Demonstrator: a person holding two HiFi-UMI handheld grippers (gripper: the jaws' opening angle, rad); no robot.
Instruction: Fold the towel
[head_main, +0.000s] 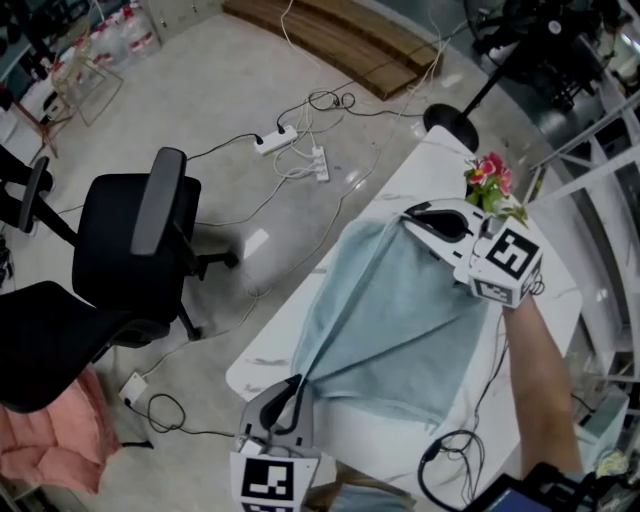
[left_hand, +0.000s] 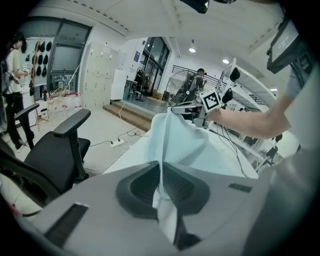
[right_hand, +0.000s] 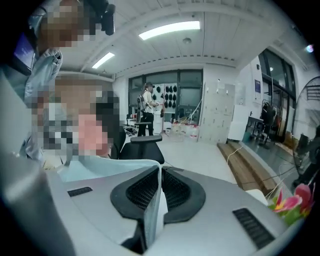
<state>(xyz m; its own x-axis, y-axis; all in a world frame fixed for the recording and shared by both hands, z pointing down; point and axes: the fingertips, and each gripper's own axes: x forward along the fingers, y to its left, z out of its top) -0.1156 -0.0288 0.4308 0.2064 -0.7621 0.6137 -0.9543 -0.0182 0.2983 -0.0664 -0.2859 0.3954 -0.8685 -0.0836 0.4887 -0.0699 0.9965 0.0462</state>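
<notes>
Two corners of the pale blue cloth towel (head_main: 390, 320) are held above the white desk (head_main: 262, 362), one at its near edge, one toward its far edge. Left gripper view: the left tool (left_hand: 162, 192) is clamped on a towel corner. Right gripper view: the right tool (right_hand: 159, 192) pinches towel cloth.

In the head view, the left gripper (head_main: 295, 386), at the table's (head_main: 415, 175) near corner, is running off the bottom edge, its marker cube (head_main: 268, 485) being cut through. The towel (head_main: 390, 320) is covering much of the table top. Its two pinched corners are vanishing inside the jaws of that gripper and the right gripper (head_main: 408, 214). Left of the table, the nearer black chair (head_main: 50, 340) and a pink cloth (head_main: 50, 440) are being cropped by the frame.
</notes>
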